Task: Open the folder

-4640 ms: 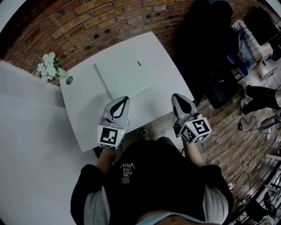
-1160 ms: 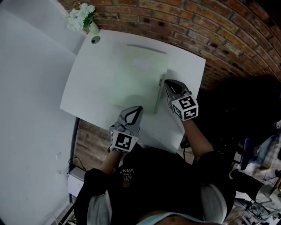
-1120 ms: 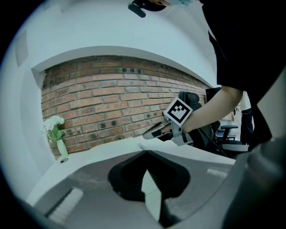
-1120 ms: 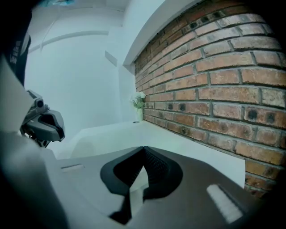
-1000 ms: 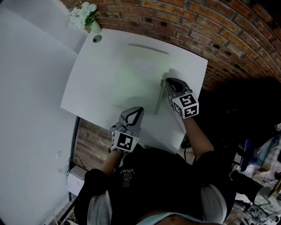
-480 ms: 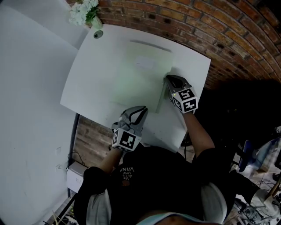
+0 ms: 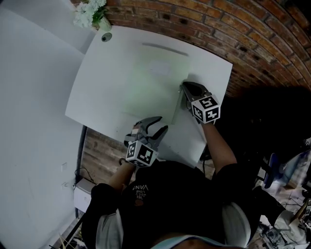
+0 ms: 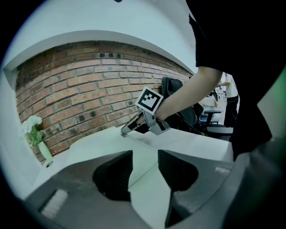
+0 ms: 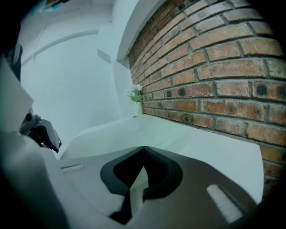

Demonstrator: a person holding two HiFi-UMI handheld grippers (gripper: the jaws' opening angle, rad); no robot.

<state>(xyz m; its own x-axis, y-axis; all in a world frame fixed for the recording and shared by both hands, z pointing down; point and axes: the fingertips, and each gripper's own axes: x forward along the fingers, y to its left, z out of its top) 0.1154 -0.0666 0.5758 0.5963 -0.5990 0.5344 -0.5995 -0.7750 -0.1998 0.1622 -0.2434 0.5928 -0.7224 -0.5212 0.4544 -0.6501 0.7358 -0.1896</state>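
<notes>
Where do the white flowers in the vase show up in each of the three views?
Head view: the flowers are at the top edge, towards the left.
Left gripper view: the flowers are at the left edge, about mid-height.
Right gripper view: the flowers are small and far off, just left of centre.
Shared landmark: the brick wall stands right by them in all three views.
</notes>
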